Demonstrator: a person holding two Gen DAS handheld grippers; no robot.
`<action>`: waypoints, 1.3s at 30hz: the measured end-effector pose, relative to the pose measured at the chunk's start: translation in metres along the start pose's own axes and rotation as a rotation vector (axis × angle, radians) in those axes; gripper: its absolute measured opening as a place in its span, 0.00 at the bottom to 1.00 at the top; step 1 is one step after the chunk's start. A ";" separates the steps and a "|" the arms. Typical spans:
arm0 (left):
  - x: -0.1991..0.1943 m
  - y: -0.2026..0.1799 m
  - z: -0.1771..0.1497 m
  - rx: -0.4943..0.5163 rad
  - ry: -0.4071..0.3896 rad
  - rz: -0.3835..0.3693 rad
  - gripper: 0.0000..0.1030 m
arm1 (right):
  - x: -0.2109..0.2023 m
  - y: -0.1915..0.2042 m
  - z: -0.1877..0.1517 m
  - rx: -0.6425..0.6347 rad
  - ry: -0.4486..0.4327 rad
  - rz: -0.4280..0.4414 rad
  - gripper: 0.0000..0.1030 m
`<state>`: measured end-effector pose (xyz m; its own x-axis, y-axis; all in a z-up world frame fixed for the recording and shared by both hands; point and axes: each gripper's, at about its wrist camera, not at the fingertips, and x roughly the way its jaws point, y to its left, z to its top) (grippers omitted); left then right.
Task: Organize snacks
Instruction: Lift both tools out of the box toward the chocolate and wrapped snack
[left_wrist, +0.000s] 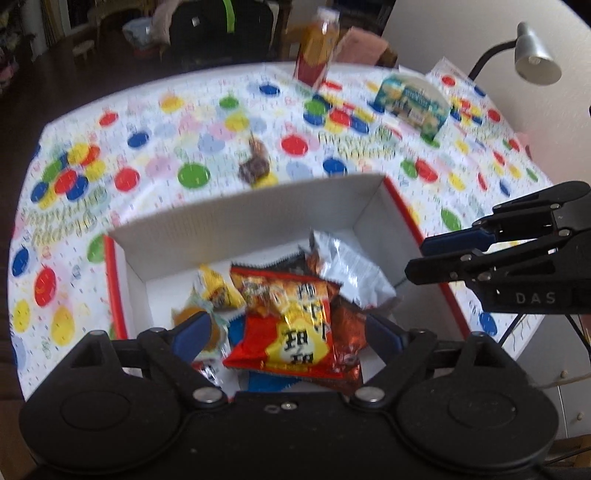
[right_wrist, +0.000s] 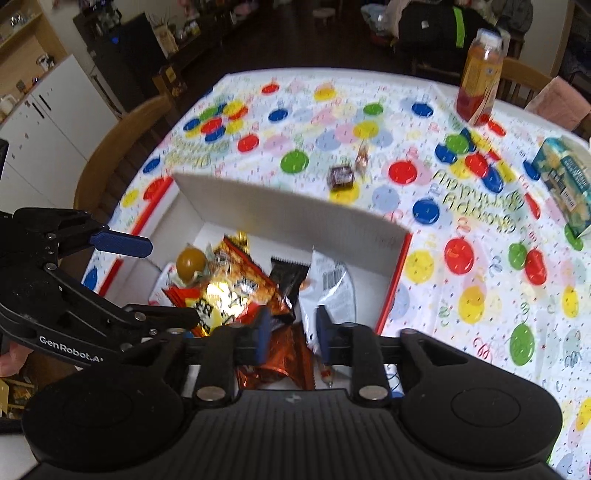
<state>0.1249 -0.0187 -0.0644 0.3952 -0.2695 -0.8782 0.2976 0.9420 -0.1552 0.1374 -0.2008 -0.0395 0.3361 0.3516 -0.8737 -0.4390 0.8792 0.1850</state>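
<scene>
Here, both grippers hover over the snack box (left_wrist: 255, 218), left gripper (left_wrist: 288, 328) wide open and empty, right gripper (right_wrist: 290, 332) narrowly parted, empty; next, reach squarely for the stray chocolate (right_wrist: 341, 177) beyond.

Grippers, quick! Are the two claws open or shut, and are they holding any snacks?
Left gripper: open wide above the box, holding nothing.
Right gripper: open, fingers closer together, nothing clamped between them.
</scene>
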 end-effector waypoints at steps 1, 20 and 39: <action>-0.003 0.001 0.002 -0.001 -0.014 0.002 0.88 | -0.004 -0.001 0.002 0.003 -0.012 0.001 0.36; -0.032 0.003 0.043 -0.001 -0.195 0.062 0.99 | -0.033 -0.022 0.053 0.051 -0.145 0.018 0.76; 0.035 0.028 0.123 -0.037 -0.146 0.148 0.99 | 0.038 -0.079 0.145 0.209 -0.059 0.022 0.79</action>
<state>0.2534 -0.0260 -0.0436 0.5546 -0.1510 -0.8183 0.1960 0.9794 -0.0478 0.3059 -0.2097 -0.0220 0.3795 0.3840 -0.8417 -0.2659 0.9167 0.2983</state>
